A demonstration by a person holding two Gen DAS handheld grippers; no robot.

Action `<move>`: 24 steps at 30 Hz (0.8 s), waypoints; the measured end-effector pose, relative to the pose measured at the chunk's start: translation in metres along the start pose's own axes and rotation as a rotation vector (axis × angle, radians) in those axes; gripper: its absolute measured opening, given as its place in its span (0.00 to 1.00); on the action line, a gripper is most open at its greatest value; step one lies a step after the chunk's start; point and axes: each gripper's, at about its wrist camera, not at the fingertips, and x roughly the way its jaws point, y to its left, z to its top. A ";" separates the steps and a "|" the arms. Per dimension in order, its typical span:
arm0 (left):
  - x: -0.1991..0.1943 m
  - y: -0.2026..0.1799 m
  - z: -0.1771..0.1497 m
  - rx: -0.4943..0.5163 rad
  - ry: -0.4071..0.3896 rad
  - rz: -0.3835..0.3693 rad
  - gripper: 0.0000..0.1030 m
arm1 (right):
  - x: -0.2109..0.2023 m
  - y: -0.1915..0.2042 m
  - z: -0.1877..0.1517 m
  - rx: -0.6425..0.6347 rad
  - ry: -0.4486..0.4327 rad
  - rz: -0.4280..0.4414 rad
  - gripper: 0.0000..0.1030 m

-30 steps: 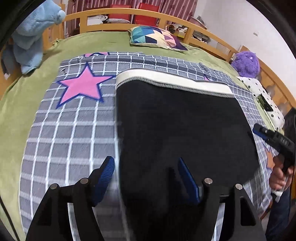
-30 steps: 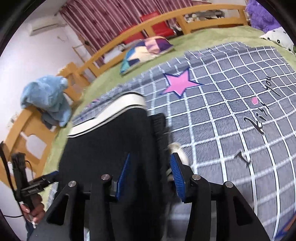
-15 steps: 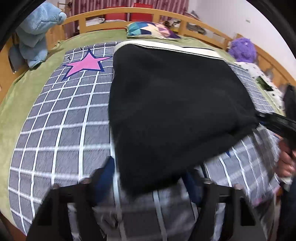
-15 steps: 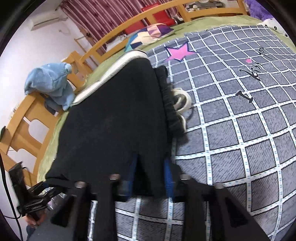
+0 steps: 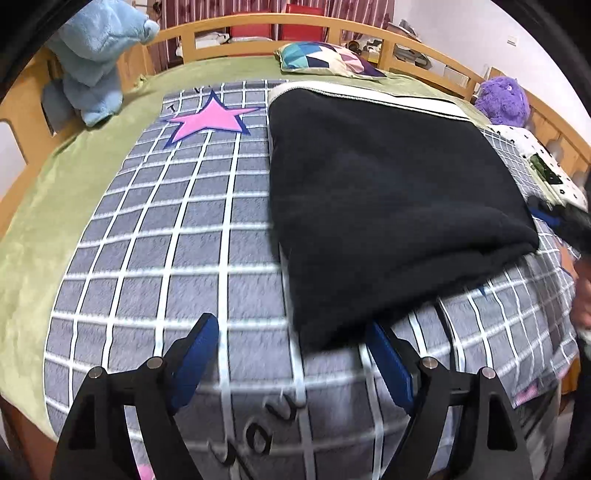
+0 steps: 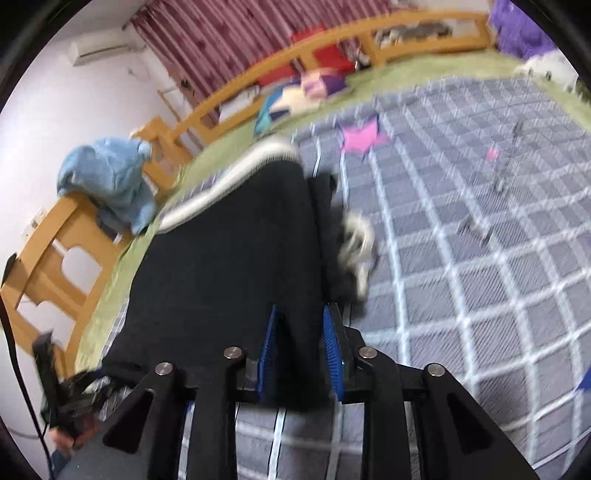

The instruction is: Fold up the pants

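Observation:
The black pants [image 5: 388, 199] lie folded on a grey checked blanket [image 5: 155, 240], with a white stripe along the far edge. My left gripper [image 5: 295, 339] is open and empty, just in front of the near fold of the pants. In the right wrist view my right gripper [image 6: 299, 332] is shut on the near edge of the black pants [image 6: 229, 266]. The waistband with a white drawstring [image 6: 354, 240] lies to the right of it.
A green bed cover [image 5: 33, 221] lies under the blanket. A wooden rail [image 5: 258, 22] rings the bed. A blue plush [image 5: 92, 62] hangs on the left rail, a patterned pillow [image 5: 325, 61] lies at the head, a purple plush [image 5: 502, 99] sits at right.
My left gripper let go of the pants' near edge, opened and drew back. My right gripper stayed shut on the pants and shifted quickly; its view is blurred.

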 end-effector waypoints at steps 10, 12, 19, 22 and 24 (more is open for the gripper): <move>-0.013 0.036 -0.001 -0.166 0.015 -0.004 0.78 | 0.007 0.025 0.025 -0.119 -0.029 -0.017 0.08; -0.018 0.039 0.008 -0.183 -0.004 -0.024 0.78 | -0.010 0.014 0.031 -0.057 -0.058 0.013 0.08; -0.032 0.028 0.050 -0.146 -0.112 -0.041 0.78 | 0.021 -0.024 0.013 -0.014 0.043 -0.116 0.15; -0.032 0.017 0.068 -0.112 -0.146 -0.033 0.78 | 0.001 -0.010 0.024 -0.086 -0.008 -0.154 0.20; -0.026 0.006 0.090 -0.084 -0.167 -0.037 0.78 | -0.009 0.006 0.034 -0.145 -0.070 -0.152 0.29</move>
